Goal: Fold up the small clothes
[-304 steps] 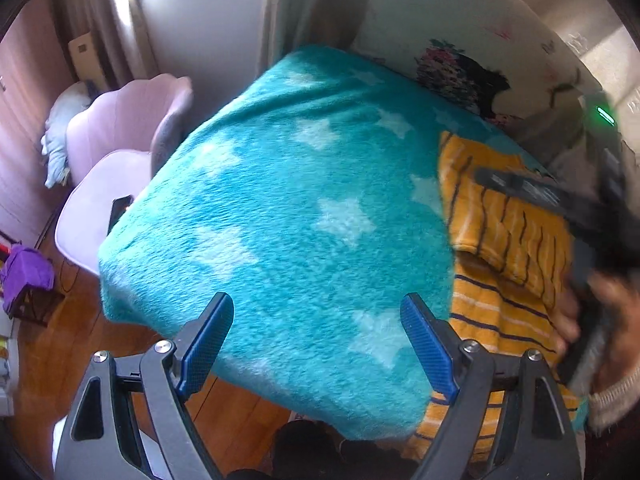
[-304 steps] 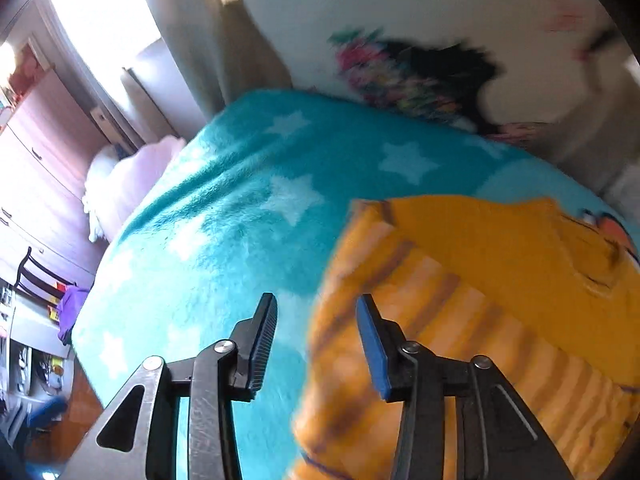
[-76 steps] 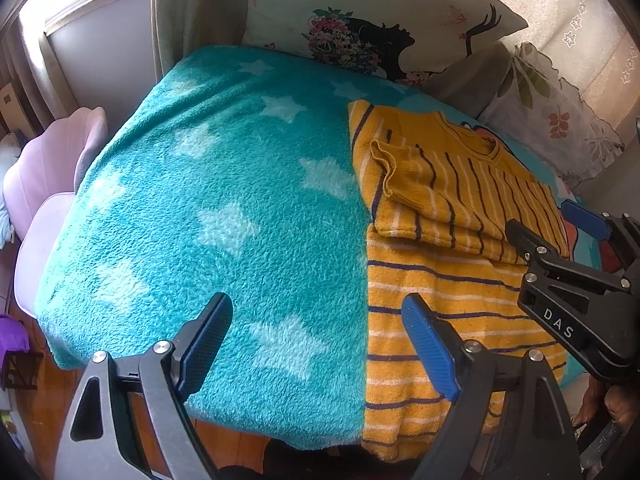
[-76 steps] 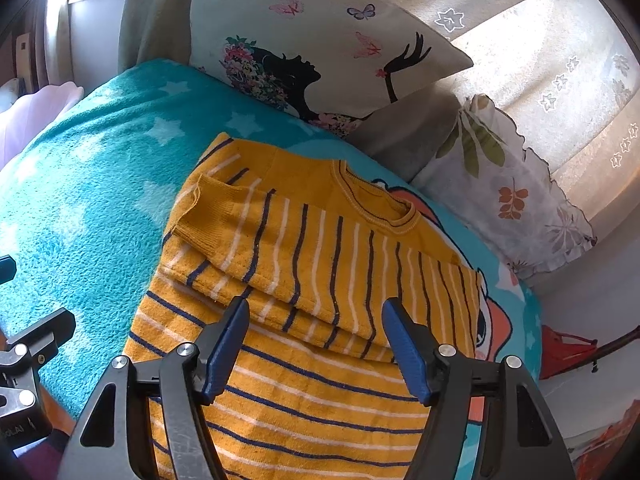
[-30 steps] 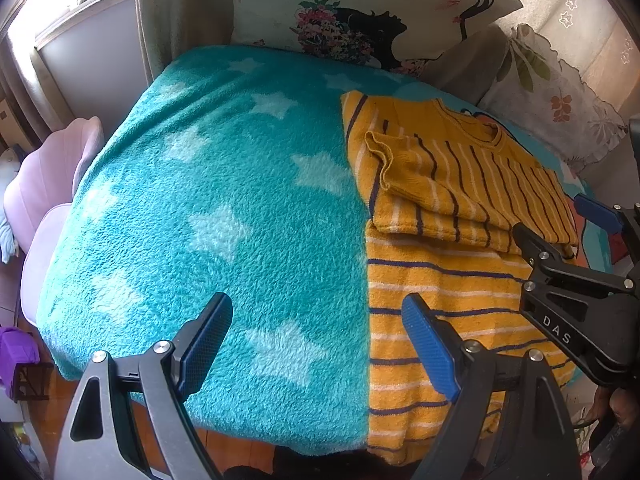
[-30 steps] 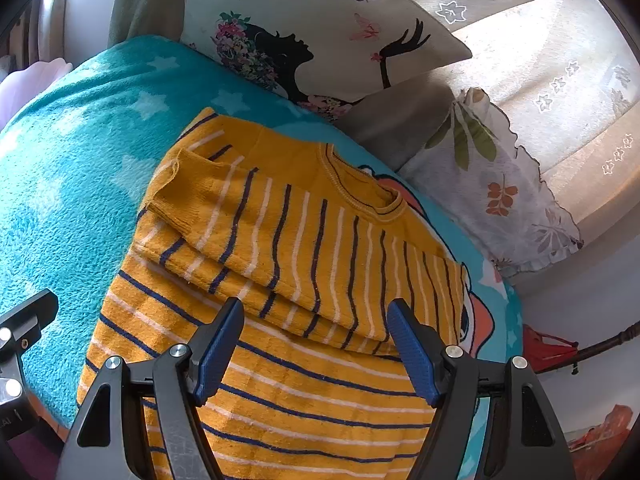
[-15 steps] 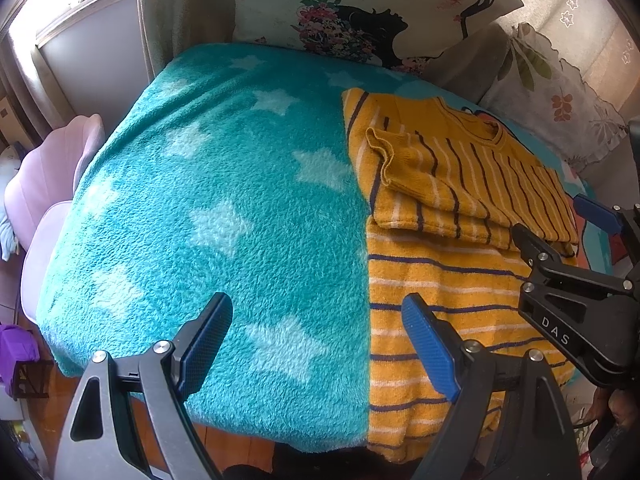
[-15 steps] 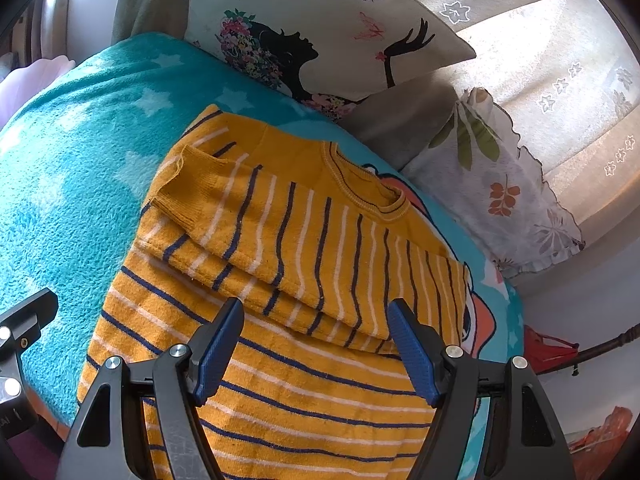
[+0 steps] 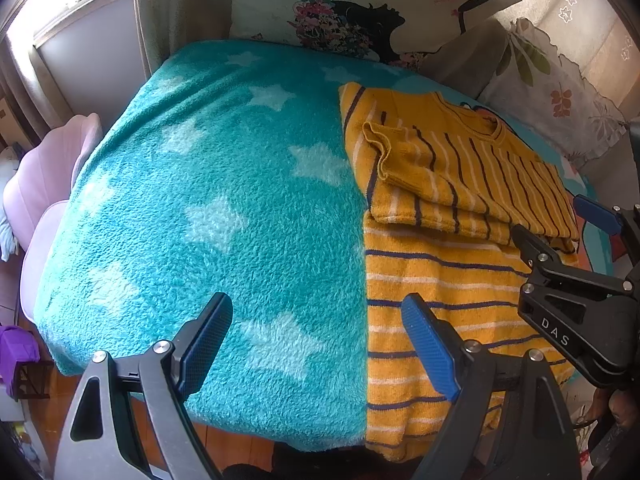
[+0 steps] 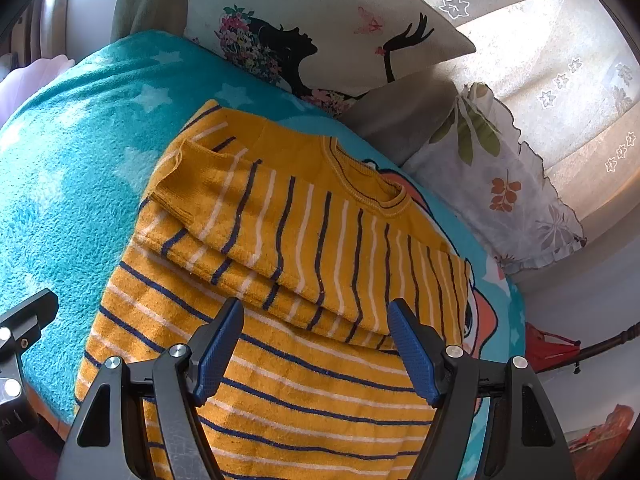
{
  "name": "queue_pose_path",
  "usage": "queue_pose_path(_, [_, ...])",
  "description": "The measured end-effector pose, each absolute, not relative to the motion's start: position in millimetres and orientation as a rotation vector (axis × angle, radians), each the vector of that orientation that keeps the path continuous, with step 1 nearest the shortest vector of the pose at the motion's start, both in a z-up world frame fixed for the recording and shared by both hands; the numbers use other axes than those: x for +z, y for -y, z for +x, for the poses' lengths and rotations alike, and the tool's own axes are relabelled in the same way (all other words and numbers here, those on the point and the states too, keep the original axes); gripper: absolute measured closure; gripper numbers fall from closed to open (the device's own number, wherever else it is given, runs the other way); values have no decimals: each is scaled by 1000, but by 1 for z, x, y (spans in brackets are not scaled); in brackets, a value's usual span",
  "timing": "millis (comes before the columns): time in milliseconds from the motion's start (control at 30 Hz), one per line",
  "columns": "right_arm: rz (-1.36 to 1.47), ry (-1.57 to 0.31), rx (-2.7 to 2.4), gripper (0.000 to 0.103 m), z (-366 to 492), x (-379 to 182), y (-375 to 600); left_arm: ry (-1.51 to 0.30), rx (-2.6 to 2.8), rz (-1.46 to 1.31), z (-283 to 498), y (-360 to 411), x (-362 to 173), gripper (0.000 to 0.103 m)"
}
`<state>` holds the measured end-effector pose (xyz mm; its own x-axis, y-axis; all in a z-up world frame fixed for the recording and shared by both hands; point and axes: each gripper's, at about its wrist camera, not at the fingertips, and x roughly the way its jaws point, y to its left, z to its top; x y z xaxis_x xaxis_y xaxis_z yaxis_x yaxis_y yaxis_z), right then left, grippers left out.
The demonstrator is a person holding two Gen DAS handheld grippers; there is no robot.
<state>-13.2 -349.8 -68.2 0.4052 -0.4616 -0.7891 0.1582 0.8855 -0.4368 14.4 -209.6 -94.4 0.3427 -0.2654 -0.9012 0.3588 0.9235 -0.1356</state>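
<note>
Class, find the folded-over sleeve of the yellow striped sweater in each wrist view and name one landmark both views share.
Left wrist view: the folded sleeve lies right of centre, on the sweater's upper half.
Right wrist view: the folded sleeve lies left of centre, above the open right claw.
Shared landmark: the silhouette pillow at the bed's head.

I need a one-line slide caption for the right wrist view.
Open right gripper above a half-folded yellow striped sweater on a teal star blanket.

Left gripper (image 9: 316,344) and right gripper (image 10: 316,344) are built alike: black frames, silver screws, blue ribbed pads (image 10: 412,350). White "DAS" lettering is printed on the right one.
</note>
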Motion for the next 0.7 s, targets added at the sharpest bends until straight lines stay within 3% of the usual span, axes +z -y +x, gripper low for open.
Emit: queue_pose_path(700, [-191,-1132,-352,25,-67,-87,428,-1164,-338,4,-21,229,-105,17])
